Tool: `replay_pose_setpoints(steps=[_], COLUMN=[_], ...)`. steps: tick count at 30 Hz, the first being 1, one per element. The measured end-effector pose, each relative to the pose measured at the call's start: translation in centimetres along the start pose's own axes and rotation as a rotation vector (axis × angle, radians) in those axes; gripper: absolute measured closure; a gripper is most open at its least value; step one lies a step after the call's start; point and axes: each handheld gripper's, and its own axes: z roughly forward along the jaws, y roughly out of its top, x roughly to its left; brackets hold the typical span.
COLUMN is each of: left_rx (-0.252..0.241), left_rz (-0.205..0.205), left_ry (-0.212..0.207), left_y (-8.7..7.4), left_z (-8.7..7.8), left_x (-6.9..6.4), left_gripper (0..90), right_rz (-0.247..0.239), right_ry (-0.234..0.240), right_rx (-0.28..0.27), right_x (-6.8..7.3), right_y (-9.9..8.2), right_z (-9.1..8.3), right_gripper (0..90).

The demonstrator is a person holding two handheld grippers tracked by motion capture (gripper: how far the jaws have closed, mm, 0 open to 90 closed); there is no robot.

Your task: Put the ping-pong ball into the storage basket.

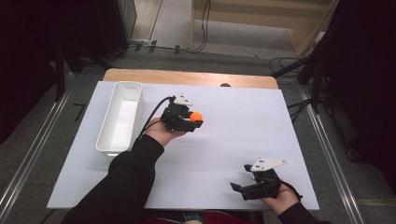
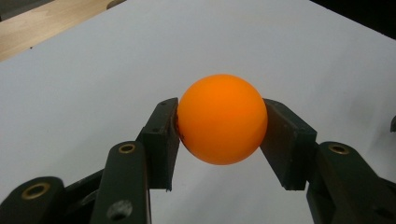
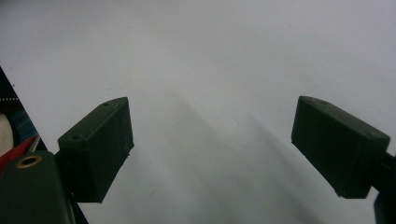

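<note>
An orange ball [image 1: 196,116] is pinched between the jaws of my left gripper [image 1: 195,119], held above the white table surface [image 1: 233,126] a little right of the bin. In the left gripper view the ball [image 2: 222,119] sits squarely between both black pads [image 2: 163,140], which press on its two sides. My right gripper [image 1: 240,179] rests near the table's front right edge, open, its jaws pointing left. In the right gripper view its pads [image 3: 100,144] stand wide apart with bare white table between them.
A long white rectangular bin [image 1: 120,116] lies on the left part of the table, with nothing visible inside. A wooden strip [image 1: 187,77] borders the far edge. Dark stands and cables surround the table on the floor.
</note>
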Motion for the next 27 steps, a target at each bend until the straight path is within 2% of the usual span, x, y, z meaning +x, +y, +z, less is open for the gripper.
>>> replay_pose_setpoints(steps=[13, 27], left_rx=[0.03, 0.031], left_rz=[-0.007, -0.008], left_ry=[-0.023, -0.032], left_y=[0.5, 0.9], left_z=[-1.1, -2.4], left_x=[0.2, 0.5], left_gripper=[49.6, 49.6], right_rz=[-0.003, -0.008], right_ry=[0.001, 0.0], right_rx=[0.001, 0.002], right_x=[0.0, 0.0], right_y=[0.0, 0.0], right_z=[0.0, 0.0], right_gripper=[11.5, 11.5])
